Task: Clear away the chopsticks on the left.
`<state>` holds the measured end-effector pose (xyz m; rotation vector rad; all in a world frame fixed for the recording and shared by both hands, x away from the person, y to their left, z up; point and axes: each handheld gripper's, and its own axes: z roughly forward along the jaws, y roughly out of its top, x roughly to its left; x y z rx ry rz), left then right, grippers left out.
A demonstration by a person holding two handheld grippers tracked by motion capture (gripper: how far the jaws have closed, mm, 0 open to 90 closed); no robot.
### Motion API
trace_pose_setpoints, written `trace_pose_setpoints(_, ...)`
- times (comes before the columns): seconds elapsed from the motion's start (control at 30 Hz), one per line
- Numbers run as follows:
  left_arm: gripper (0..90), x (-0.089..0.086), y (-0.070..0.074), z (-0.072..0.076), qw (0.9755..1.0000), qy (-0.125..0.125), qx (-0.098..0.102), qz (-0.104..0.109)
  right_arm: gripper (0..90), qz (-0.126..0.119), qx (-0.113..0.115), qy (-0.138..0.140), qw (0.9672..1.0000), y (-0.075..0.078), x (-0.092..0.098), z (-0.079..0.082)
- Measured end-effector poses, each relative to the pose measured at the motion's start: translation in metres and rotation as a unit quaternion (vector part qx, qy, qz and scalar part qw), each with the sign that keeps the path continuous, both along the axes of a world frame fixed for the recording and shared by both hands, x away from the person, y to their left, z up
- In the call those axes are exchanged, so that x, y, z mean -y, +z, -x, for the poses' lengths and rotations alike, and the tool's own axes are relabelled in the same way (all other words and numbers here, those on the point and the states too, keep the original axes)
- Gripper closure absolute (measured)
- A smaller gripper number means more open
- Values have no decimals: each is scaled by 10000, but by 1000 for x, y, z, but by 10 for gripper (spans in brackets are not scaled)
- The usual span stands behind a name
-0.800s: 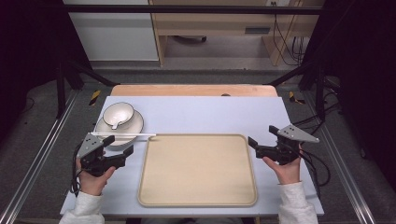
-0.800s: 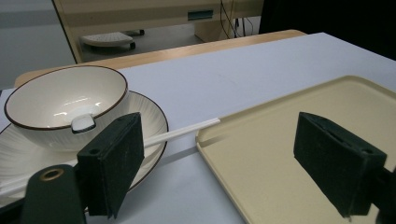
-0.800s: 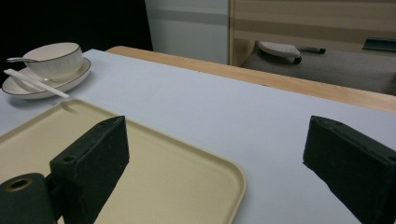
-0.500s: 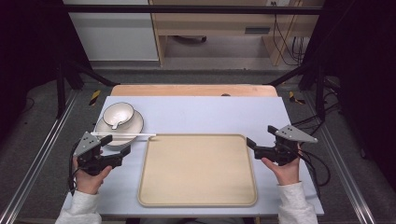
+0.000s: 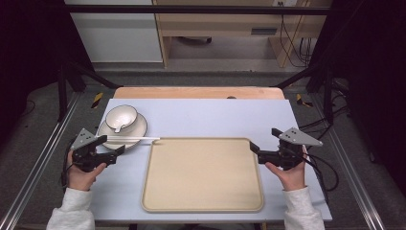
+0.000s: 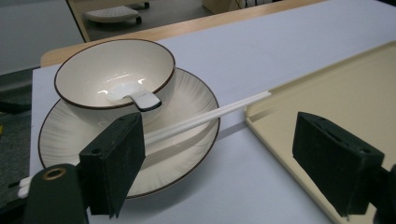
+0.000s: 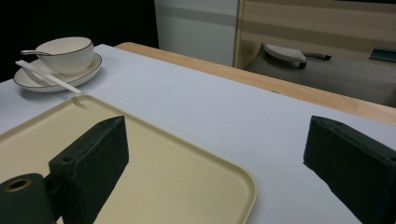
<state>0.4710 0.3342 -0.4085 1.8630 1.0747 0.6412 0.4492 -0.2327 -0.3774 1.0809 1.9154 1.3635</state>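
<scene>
The left gripper view shows a white spoon (image 6: 133, 96) lying in the bowl (image 6: 114, 77), its handle over the near rim; the high view barely resolves it. 2 white chopsticks (image 5: 131, 138) lie side by side across the plate (image 5: 139, 128), long axis left to right, tips touching the tray (image 5: 202, 206) rim. There is 1 bowl, 1 plate, 1 tray on the tabletop (image 5: 206, 115). The left hand-held gripper (image 5: 116, 154) and right hand-held gripper (image 5: 254, 152) both stand apart, holding nothing.

Setting: you work in a lab-style recording bay. Evidence: black metal frame (image 5: 191, 9) overhead, aluminium rails (image 5: 33, 177) flanking your table (image 5: 215, 115), loose cables (image 5: 292, 33) behind.
</scene>
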Motion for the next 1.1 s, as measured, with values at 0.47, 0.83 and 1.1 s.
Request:
trace_pose_setpoints(0.47,187,-11,-19,-39,9980,104,-324,-526,69,86,-51,-67,9999,-2,-1,-1)
trace_pose_setpoints(0.83,302,-12,-38,-54,9959,168,-491,-742,70,124,-80,-39,9999,-3,-2,-2)
trace_pose_setpoints(1.1,374,-9,-43,-59,9920,200,-485,-1145,70,157,-118,-21,9998,-5,-4,-3)
